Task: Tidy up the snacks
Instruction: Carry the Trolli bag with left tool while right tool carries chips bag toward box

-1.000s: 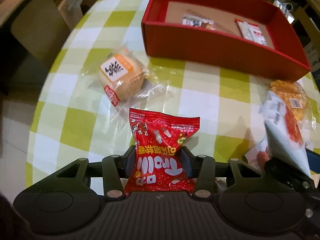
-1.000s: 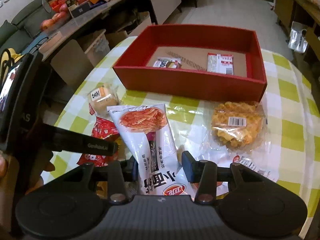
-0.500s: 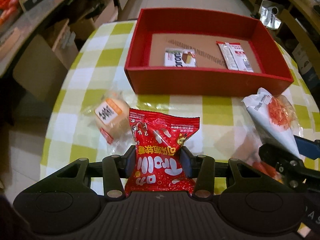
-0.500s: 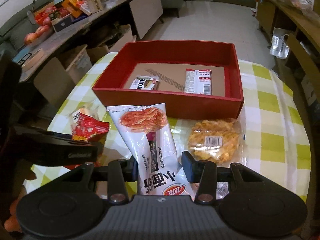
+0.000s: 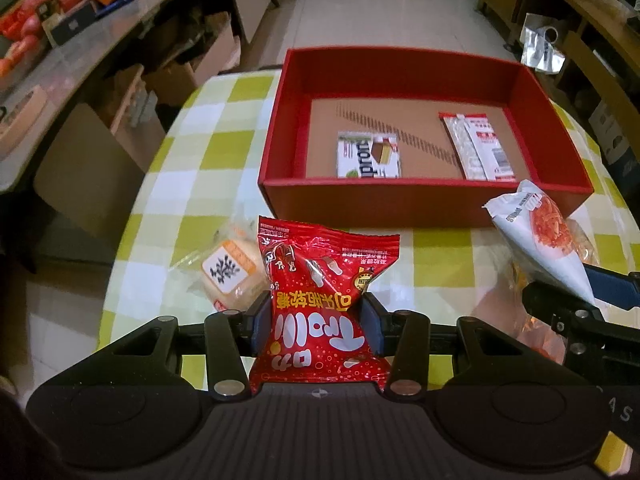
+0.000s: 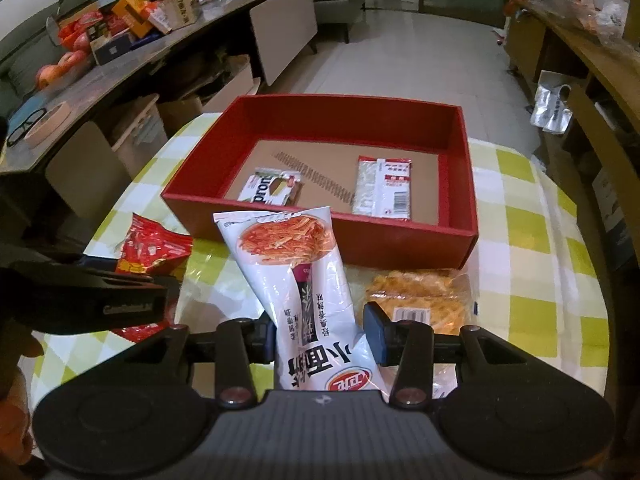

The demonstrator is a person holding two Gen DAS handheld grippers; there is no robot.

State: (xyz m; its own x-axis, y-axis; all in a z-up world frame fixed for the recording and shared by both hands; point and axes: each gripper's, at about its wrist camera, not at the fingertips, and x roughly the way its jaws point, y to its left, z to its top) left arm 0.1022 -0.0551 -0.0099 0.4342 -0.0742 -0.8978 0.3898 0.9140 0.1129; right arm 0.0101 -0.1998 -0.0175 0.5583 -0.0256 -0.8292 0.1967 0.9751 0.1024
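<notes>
Jaws of left gripper (image 5: 316,322) clamp red candy bag (image 5: 320,304); right gripper (image 6: 320,334) jaws clamp white noodle-snack packet (image 6: 304,284).

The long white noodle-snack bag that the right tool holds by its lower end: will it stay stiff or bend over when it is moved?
The white noodle-snack bag probably stays fairly stiff: it stands out from the right tool without drooping. It looks puffed with air, so likely light. Its glossy film may be slippery.

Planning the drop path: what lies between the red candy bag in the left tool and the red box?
Left wrist view: only bare checkered tablecloth between the red candy bag and the red box.
</notes>
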